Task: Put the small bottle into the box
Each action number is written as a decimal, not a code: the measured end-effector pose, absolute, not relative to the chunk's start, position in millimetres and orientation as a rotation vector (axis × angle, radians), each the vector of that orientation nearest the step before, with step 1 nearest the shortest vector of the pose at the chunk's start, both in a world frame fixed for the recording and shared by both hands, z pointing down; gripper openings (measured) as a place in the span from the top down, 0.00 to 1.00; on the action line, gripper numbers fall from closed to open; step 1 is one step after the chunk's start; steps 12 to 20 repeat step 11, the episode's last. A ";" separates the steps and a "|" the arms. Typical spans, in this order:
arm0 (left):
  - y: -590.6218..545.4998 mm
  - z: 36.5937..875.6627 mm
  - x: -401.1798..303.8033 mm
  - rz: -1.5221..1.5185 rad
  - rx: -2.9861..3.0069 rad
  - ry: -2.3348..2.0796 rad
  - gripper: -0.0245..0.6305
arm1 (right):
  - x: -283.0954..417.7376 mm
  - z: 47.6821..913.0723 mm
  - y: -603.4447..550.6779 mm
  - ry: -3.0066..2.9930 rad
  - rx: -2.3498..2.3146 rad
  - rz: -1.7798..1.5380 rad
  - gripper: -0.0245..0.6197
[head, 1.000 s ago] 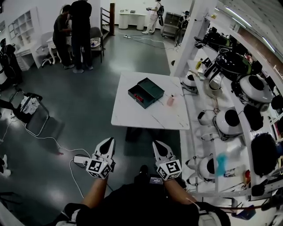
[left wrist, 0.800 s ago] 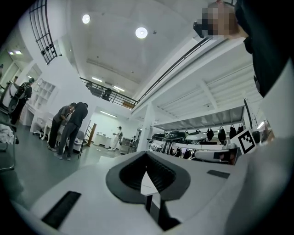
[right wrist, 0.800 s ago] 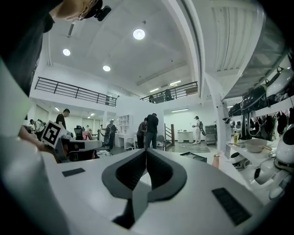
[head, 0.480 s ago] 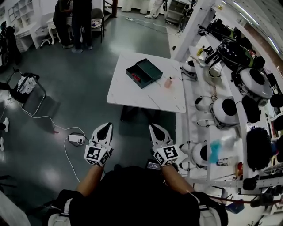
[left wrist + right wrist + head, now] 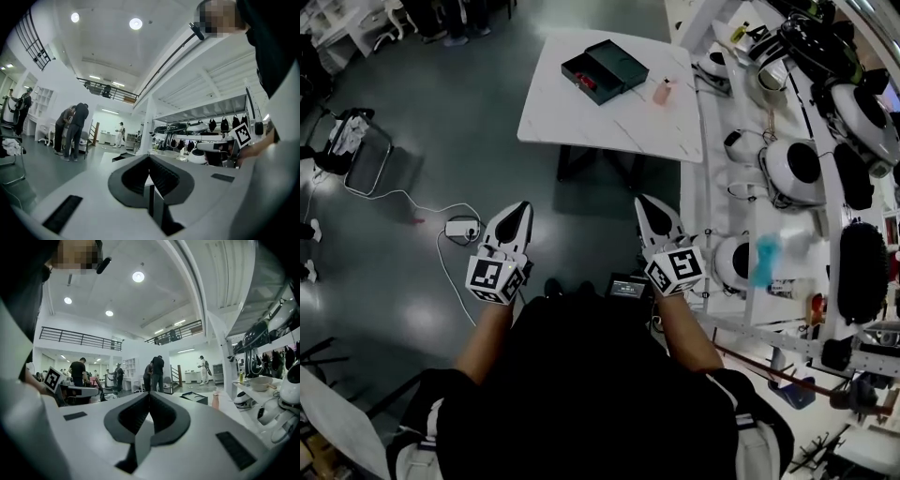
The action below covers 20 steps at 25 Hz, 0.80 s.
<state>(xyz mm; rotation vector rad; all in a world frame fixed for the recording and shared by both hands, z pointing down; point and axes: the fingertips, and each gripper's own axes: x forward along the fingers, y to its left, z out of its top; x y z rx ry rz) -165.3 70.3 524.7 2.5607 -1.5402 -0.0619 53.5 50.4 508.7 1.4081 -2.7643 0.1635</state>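
Left fingers (image 5: 164, 177): pressed together, nothing between them. Right fingers (image 5: 165, 414): the same, closed tip to tip and empty. You hold the left gripper (image 5: 516, 214) and the right gripper (image 5: 649, 208) low in front of your body, side by side, both pointing forward over the dark floor (image 5: 422, 131).

Small bottle (image 5: 662, 92): pink, standing upright on the white bench (image 5: 581, 127), long axis vertical. It lies ahead of your right fingers and a shade to their right, well apart, with bare floor and the bench's near edge between. The right gripper is the nearer. From the left one the bottle sits ahead and across to the right.

Box (image 5: 605, 70): dark green, lid open, just left of the bottle, not touching it. Something red lies inside; cannot tell what.

Judgement: the reach has not begun. Close the distance first, then spread the right fingers to take the upright bottle from the side.

Writing: no label readable on bottle or box. Only black-and-white square markers on the gripper cubes, and a small screen (image 5: 629, 287) at your chest, too small to read.
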 end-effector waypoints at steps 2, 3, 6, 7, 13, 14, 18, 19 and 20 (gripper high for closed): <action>72.9 525.1 -162.5 -0.058 2.557 -1.540 0.94 | 60.9 508.0 50.3 -2.753 1.411 0.152 0.91; 72.5 524.7 -161.1 -0.061 2.555 -1.541 0.94 | 61.5 507.8 50.3 -2.755 1.405 0.149 0.91; 69.7 523.9 -156.0 -0.077 2.553 -1.532 0.94 | 57.5 511.1 52.8 -2.777 1.376 0.156 0.91; 68.5 523.9 -153.6 -0.083 2.554 -1.526 0.94 | 56.4 513.3 53.6 -2.786 1.360 0.152 0.91; 61.7 519.6 -143.7 -0.098 2.573 -1.511 0.94 | 55.4 516.9 51.6 -2.810 1.292 0.119 0.91; 61.7 519.6 -143.7 -0.098 2.573 -1.511 0.94 | 55.4 516.9 51.6 -2.810 1.292 0.119 0.91; 61.7 519.6 -143.7 -0.098 2.573 -1.511 0.94 | 55.4 516.9 51.6 -2.810 1.292 0.119 0.91; 61.7 519.6 -143.7 -0.098 2.573 -1.511 0.94 | 55.4 516.9 51.6 -2.810 1.292 0.119 0.91; 61.7 519.6 -143.7 -0.098 2.573 -1.511 0.94 | 55.4 516.9 51.6 -2.810 1.292 0.119 0.91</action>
